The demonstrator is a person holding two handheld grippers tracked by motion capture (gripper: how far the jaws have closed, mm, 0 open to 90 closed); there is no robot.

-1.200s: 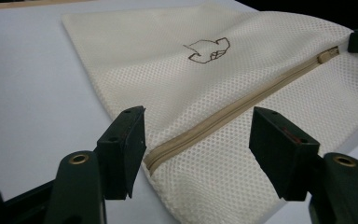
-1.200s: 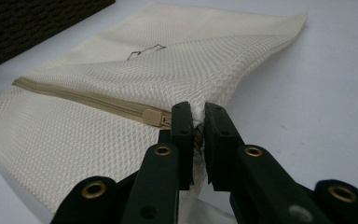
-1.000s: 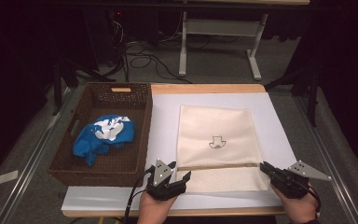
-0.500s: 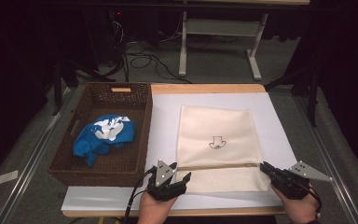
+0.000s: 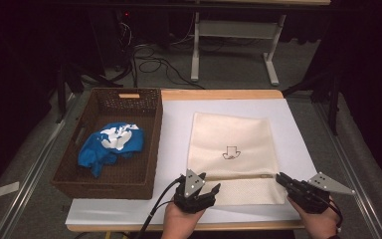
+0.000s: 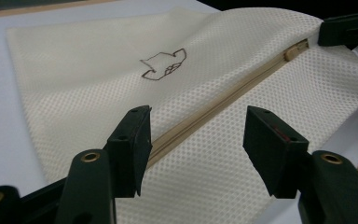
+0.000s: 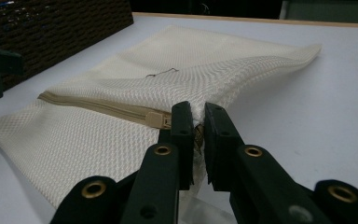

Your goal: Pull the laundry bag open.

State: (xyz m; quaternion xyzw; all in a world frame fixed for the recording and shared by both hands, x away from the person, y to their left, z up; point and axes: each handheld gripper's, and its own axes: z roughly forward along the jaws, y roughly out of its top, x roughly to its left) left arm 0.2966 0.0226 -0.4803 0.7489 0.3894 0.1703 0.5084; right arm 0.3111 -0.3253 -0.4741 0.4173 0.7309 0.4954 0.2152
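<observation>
Cream mesh zip bag (image 5: pixel 231 152), honeycomb weave, small dark line drawing at middle, tan zipper (image 6: pixel 223 105). Dark brown woven wicker basket (image 5: pixel 151 144). Blue-and-white crumpled cloth (image 5: pixel 110 144). White bench sheet (image 5: pixel 174 129). Black grippers.

High view: looks forward and down from above the person's edge of the white-topped table (image 5: pixel 179 124), far enough to take in the floor beyond.
Left gripper view: sits low and close behind its own two black jaws, facing across the cream mesh zip bag (image 6: pixel 84 65).
Right gripper view: sits equally low and close, facing across the bag toward the dark brown woven basket (image 7: pixel 51 28).
Shared: all three views show the bag and its beige zip line (image 5: pixel 238 177).
</observation>
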